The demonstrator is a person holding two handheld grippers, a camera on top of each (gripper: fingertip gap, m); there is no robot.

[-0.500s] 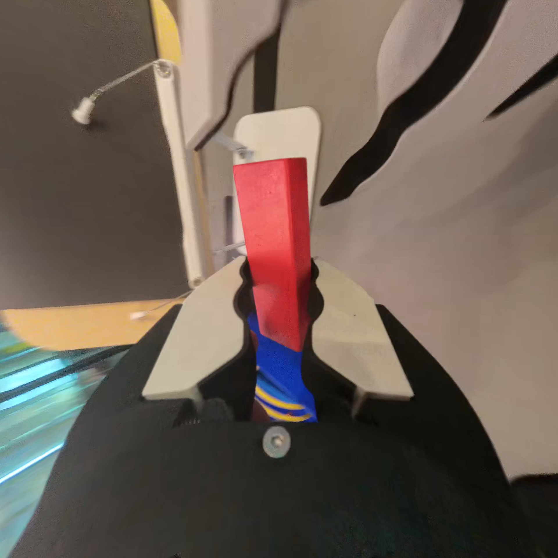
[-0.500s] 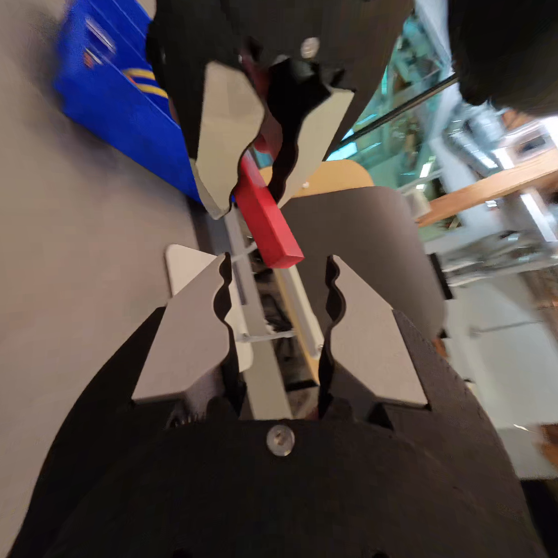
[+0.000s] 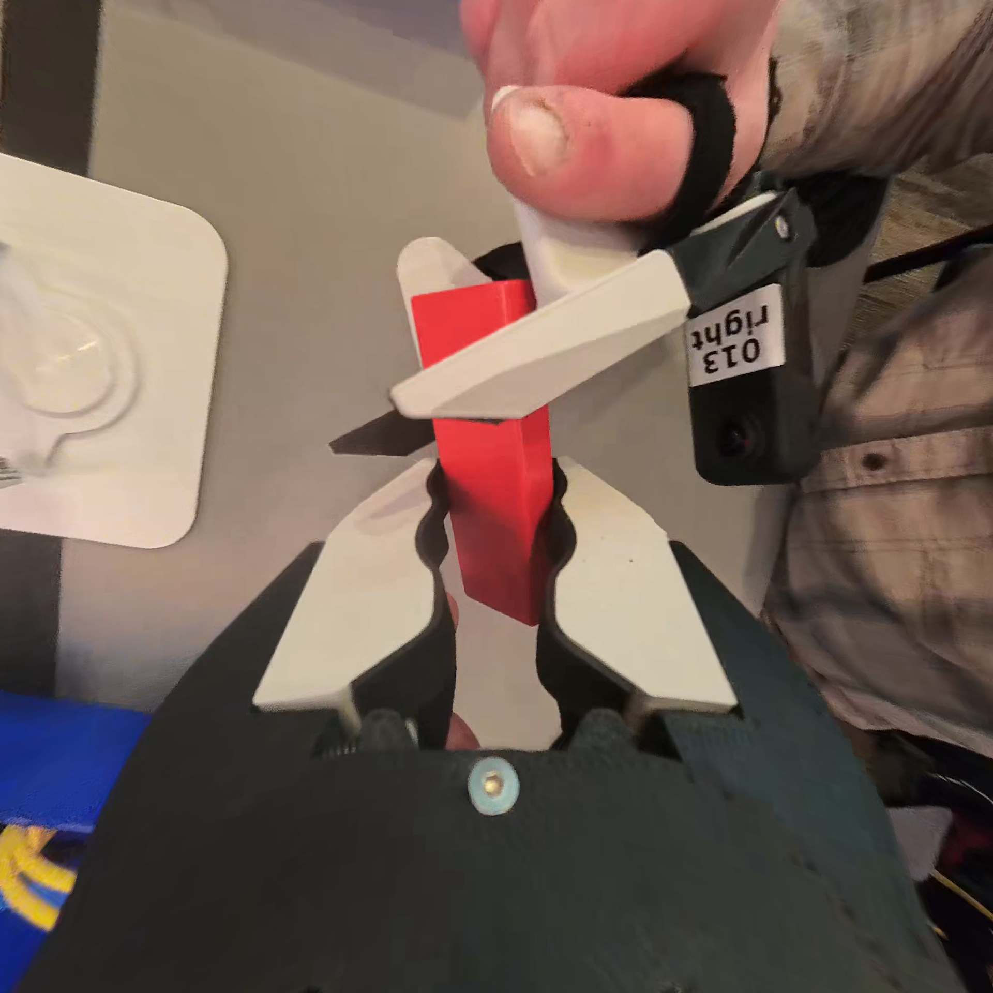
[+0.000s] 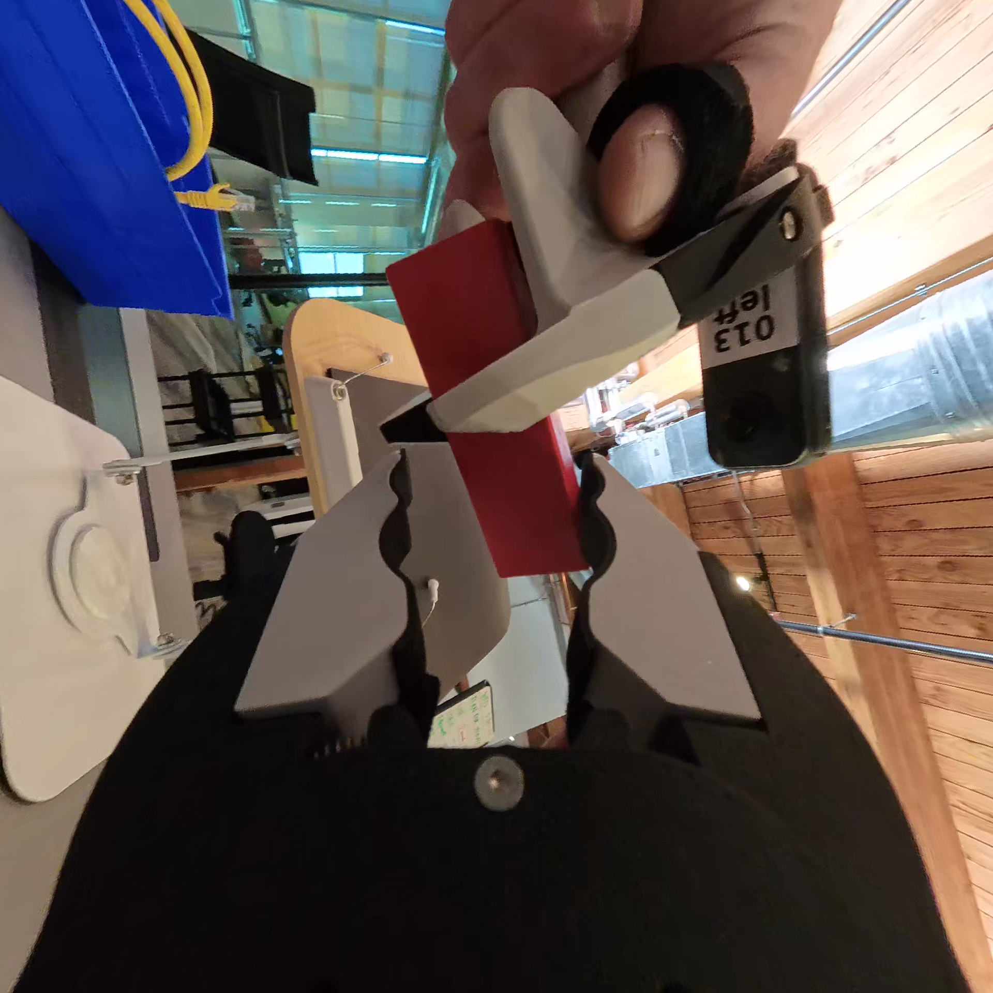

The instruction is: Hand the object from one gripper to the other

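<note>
A red block is held in my left gripper, whose fingers press on both its sides. In the right wrist view the red block reaches down between the fingers of my right gripper. That gripper is open. The block rests against its right finger, with a gap on the left side. My left gripper shows at the top of that view, clamped across the block. In the left wrist view my right gripper straddles the block's far end. A hand holds it.
A white plate with a clear bulge is fixed to a grey surface at the left. A blue bin with a yellow cable hangs at the upper left. A person's plaid shirt fills the right side. Wooden boards lie behind.
The two grippers have come together. The block's free end, just short of the right fingers before, now lies between them. The left gripper has kept its hold.
</note>
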